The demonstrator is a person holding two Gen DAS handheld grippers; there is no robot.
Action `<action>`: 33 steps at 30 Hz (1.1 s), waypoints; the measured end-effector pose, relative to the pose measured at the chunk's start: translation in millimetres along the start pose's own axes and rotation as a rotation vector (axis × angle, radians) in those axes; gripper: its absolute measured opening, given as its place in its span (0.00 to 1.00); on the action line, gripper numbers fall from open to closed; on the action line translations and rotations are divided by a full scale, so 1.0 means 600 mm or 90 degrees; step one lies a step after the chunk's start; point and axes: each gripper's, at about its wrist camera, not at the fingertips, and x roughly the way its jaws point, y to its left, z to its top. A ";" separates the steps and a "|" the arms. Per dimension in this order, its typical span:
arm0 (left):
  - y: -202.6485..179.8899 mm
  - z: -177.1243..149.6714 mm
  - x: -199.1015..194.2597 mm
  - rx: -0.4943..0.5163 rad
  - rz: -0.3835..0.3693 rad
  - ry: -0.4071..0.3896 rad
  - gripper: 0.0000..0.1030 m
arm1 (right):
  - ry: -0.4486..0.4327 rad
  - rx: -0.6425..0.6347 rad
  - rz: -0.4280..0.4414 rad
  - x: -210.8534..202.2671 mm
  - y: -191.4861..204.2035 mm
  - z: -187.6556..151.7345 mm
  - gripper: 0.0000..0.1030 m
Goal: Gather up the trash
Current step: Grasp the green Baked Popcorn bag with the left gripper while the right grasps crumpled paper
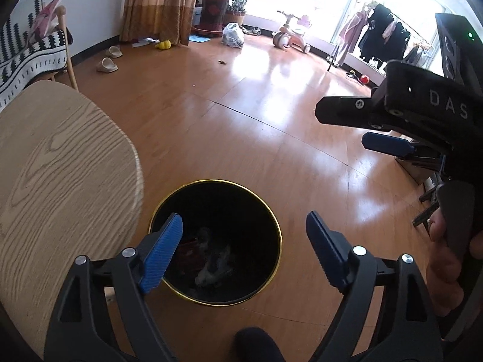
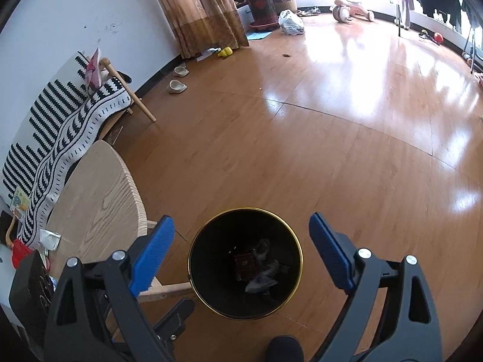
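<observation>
One wooden floor [image 2: 302, 150] is filling both views, and one black bin [image 2: 245, 264] with a gold rim is standing on it; the bin serves as the landmark here. One round wooden table [image 1: 60, 181] is sitting just beside the bin on its left, and one striped bench [image 2: 54, 138] is standing beyond the table against the wall. One curtain [image 2: 202, 9] is hanging far beyond the bin, with two potted plants [image 2: 262, 0] beside it. One child's tricycle [image 2: 351, 9] and one white plastic bag [image 2: 291, 22] are lying well beyond the bin near the window. Two slippers [image 2: 178, 80] are resting on the floor between the bench and the curtain.

The left gripper [image 1: 244, 241] is hovering above the bin, its two blue fingers spread wide with nothing between them. The right gripper [image 2: 241, 253] is hovering above the same bin, its fingers likewise spread and holding nothing. In the left wrist view the right gripper is showing at the right edge, held by one hand [image 1: 443, 256].

The trash [image 2: 256, 268] is lying at the bottom of the bin: one dark red wrapper [image 2: 245, 264] and a few greyish crumpled pieces; an exact count is not readable.
</observation>
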 end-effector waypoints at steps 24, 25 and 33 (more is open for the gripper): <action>0.493 -0.178 -0.428 -0.307 0.287 -0.131 0.90 | 0.070 -0.315 0.186 0.050 0.559 -0.157 0.85; 0.513 -0.192 -0.445 -0.320 0.303 -0.133 0.90 | 0.078 -0.335 0.200 0.053 0.590 -0.174 0.85; 0.667 -0.293 -0.555 -0.395 0.421 -0.141 0.90 | 0.126 -0.447 0.280 0.081 0.766 -0.294 0.85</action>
